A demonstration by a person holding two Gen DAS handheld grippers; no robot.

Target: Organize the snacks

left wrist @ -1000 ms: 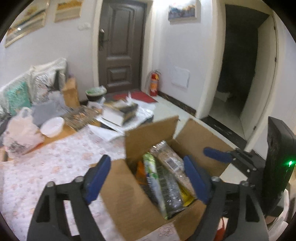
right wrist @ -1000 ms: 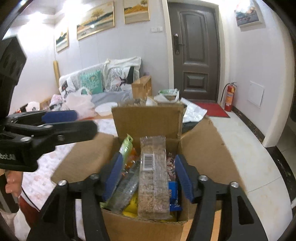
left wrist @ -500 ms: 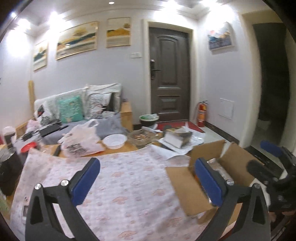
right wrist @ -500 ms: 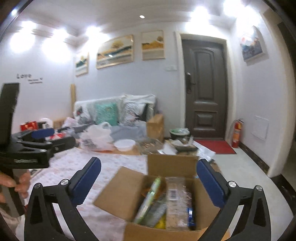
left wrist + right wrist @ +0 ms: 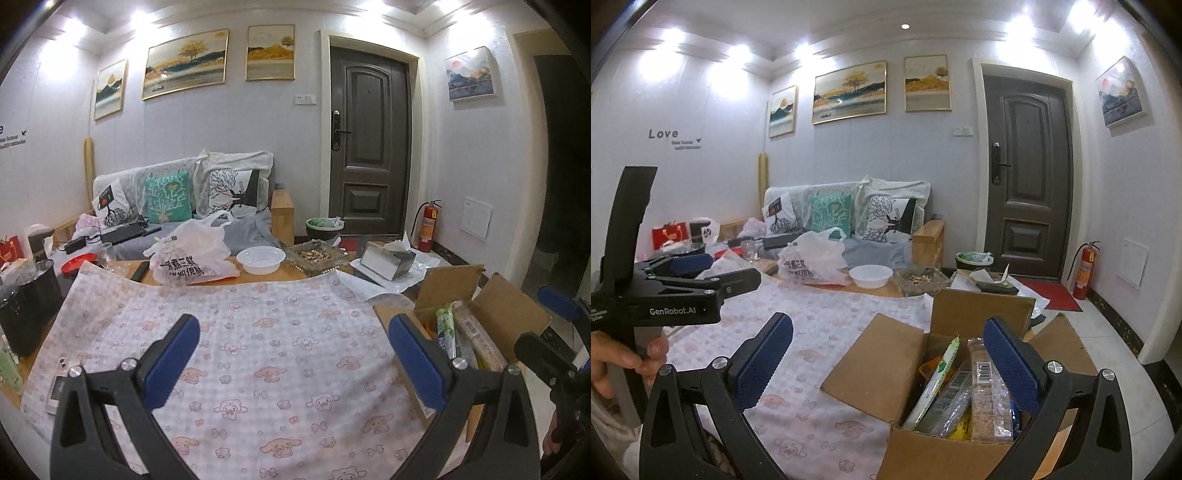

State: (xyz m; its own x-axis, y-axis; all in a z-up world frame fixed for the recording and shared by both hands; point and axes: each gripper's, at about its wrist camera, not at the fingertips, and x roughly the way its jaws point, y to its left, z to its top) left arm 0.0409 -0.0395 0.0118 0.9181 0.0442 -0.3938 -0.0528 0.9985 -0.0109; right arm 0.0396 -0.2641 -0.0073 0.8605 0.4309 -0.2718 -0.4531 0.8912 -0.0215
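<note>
Between both sets of jaws nothing is being held: left gripper (image 5: 293, 356) and right gripper (image 5: 886, 358) are spreading wide, backing off the snacks (image 5: 964, 391) sitting in the cardboard box (image 5: 886, 365) beside the right gripper's right jaw; packing looks done.

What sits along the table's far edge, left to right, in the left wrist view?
White plastic bag → white bowl → glass ashtray → tissue box → cardboard box.

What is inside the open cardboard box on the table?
The cardboard box holds snack packets standing on end: a green-and-white packet, a clear pack of brown bars with a barcode and something yellow lower down. The bottom of the box is covered.
</note>
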